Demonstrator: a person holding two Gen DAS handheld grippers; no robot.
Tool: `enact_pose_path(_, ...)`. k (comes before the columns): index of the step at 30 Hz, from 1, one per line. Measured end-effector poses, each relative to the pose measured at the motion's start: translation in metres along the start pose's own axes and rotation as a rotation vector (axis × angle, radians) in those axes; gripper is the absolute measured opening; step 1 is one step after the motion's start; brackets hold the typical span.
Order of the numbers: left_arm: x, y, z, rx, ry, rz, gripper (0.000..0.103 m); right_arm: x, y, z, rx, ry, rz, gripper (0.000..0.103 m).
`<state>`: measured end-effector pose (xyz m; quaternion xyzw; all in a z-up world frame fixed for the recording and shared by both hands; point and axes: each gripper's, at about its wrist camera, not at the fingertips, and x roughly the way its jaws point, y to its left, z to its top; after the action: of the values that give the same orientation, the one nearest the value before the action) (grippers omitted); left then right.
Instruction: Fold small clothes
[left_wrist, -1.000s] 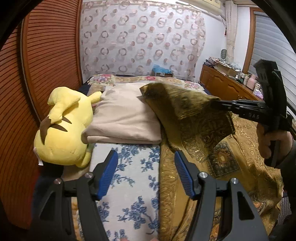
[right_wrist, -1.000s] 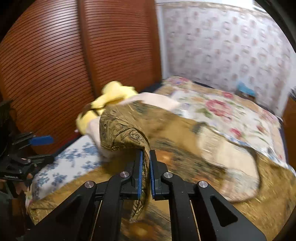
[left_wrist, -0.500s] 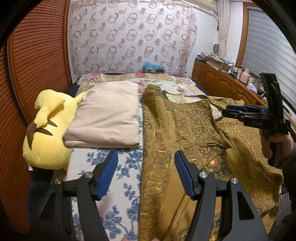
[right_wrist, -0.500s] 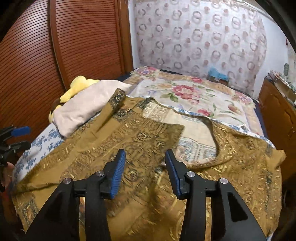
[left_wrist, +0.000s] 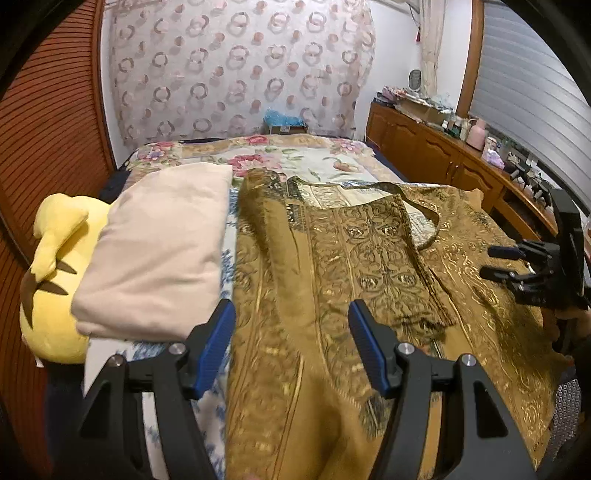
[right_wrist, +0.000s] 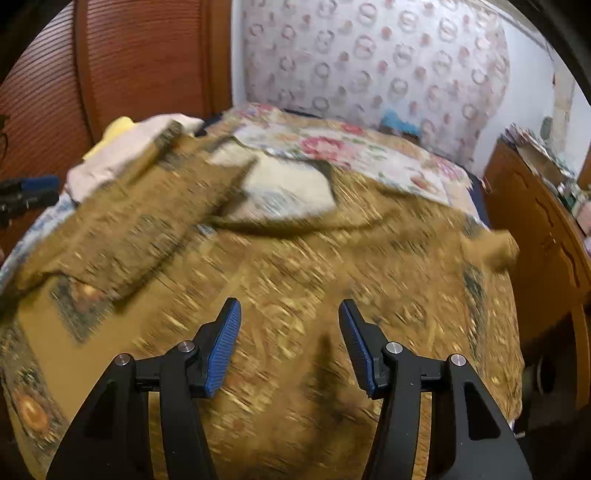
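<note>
A gold patterned garment (left_wrist: 369, 258) lies spread over the bed, one flap folded across its left half; the right wrist view shows the same garment (right_wrist: 314, 266), blurred. My left gripper (left_wrist: 291, 343) hovers open above its near left part, nothing between the blue pads. My right gripper (right_wrist: 290, 339) hangs over the garment's right half; its jaws are opening and hold nothing. From the left wrist view the right gripper (left_wrist: 496, 262) shows at the far right, gripped by a hand.
A beige pillow (left_wrist: 162, 251) and a yellow plush toy (left_wrist: 51, 288) lie at the bed's left side by a wooden slatted wall (left_wrist: 48, 122). A floral quilt (left_wrist: 280, 158) covers the far end. A cluttered wooden dresser (left_wrist: 443, 155) runs along the right.
The right gripper let go of the garment flap it held raised, opened, and drew back to the right. The flap dropped flat onto the garment. The left gripper shifted rightward over the cloth.
</note>
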<state>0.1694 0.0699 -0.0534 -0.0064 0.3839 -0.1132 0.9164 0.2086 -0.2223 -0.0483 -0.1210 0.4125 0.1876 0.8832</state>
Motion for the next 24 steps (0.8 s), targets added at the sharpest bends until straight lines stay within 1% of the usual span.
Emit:
enact_pose_path(2, 0.008, -0.001, 0.005, 0.004, 0.003, 0.016, 0.063, 0.005, -0.008, -0.007, 0.012, 0.022, -0.001, 0.056)
enact_pose_path(4, 0.019, -0.001, 0.009, 0.003, 0.014, 0.016, 0.063, 0.008, -0.011, -0.012, 0.016, 0.033, 0.0, 0.056)
enact_pose_path(6, 0.029, 0.0, 0.013, 0.001, 0.031, 0.008, 0.063, 0.009, -0.015, -0.015, 0.028, 0.029, 0.015, 0.056)
enact_pose_path(10, 0.05, -0.002, 0.019, 0.011, 0.064, 0.02, 0.063, 0.008, -0.018, -0.018, 0.037, 0.02, 0.027, 0.057)
enact_pose_path(13, 0.065, 0.003, 0.026, -0.01, 0.088, 0.025, 0.063, 0.008, -0.018, -0.018, 0.037, 0.02, 0.027, 0.057)
enact_pose_path(17, 0.078, 0.008, 0.036, -0.037, 0.095, 0.02, 0.063, 0.01, -0.02, -0.017, 0.039, 0.019, 0.027, 0.057)
enact_pose_path(24, 0.095, 0.012, 0.046, -0.039, 0.103, 0.009, 0.063, 0.009, -0.02, -0.018, 0.038, 0.018, 0.027, 0.057)
